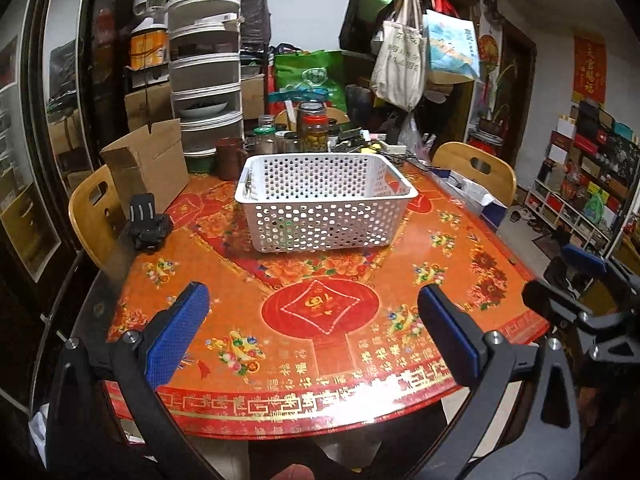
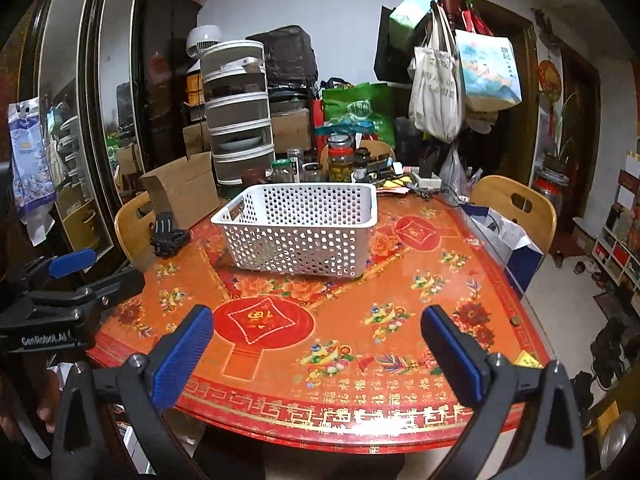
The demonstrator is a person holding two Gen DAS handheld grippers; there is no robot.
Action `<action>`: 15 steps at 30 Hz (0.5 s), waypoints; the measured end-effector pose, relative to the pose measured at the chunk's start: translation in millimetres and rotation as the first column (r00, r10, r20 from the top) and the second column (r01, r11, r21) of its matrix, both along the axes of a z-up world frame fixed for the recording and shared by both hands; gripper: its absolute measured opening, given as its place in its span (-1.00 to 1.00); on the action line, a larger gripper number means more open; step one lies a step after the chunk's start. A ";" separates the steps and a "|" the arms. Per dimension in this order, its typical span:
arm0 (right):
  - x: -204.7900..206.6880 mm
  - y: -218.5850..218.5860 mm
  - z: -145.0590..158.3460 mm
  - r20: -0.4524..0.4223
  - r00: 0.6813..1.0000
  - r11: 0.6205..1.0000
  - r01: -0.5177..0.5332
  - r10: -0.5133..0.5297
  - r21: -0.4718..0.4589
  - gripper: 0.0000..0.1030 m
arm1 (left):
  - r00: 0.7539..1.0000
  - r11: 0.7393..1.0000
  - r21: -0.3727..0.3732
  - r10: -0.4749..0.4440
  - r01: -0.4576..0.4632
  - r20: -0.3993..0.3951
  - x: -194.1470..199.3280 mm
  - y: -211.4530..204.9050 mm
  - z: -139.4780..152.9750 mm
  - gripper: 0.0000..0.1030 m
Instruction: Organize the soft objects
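Note:
A white perforated plastic basket (image 1: 324, 200) (image 2: 298, 228) stands upright near the middle of the round table (image 1: 320, 360) (image 2: 340, 380), which has a red-and-orange patterned cover. Its inner walls show bare above the rim. My left gripper (image 1: 314, 320) hovers open over the table's near edge, blue pads wide apart with nothing between them. My right gripper (image 2: 316, 344) is open too, to the right of the left one, and holds nothing. Each gripper shows at the side of the other's view: the right gripper (image 1: 548, 272) and the left gripper (image 2: 116, 267).
A black strap-like object (image 1: 148, 224) (image 2: 168, 232) lies at the table's left edge by an open cardboard box (image 1: 148, 164) (image 2: 180, 192). Jars (image 1: 314, 128) (image 2: 340, 160) and clutter crowd the far side. Wooden chairs (image 1: 476, 168) (image 2: 516, 204) ring the table.

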State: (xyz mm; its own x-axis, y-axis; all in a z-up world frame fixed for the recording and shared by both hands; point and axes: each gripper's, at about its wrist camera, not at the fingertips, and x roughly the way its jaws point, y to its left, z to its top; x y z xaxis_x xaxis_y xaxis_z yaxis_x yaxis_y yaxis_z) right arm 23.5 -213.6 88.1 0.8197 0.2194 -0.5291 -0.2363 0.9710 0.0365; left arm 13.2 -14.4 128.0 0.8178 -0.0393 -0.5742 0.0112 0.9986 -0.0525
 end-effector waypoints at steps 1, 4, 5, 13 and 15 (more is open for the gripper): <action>3.1 -0.4 -1.6 -0.006 1.000 1.000 0.001 -0.001 0.001 1.00 | 1.000 1.000 0.004 0.007 -0.007 -0.005 8.8 0.5 -1.0 1.00; 9.4 -1.9 -3.9 -0.016 1.000 1.000 0.000 0.000 0.004 1.00 | 1.000 1.000 -0.003 0.002 -0.002 -0.023 19.8 0.6 -7.7 1.00; 10.2 -2.1 -4.2 -0.017 1.000 1.000 0.000 0.000 0.005 1.00 | 1.000 1.000 -0.002 0.002 -0.002 -0.026 21.6 1.5 -8.7 1.00; 13.4 -2.5 -4.9 -0.017 1.000 1.000 -0.004 0.004 0.013 1.00 | 1.000 1.000 0.006 0.003 -0.003 -0.020 26.4 2.0 -10.4 1.00; 13.8 -2.6 -5.4 -0.018 1.000 1.000 -0.005 0.005 0.015 1.00 | 1.000 1.000 0.005 0.001 -0.001 -0.021 25.8 1.8 -11.1 1.00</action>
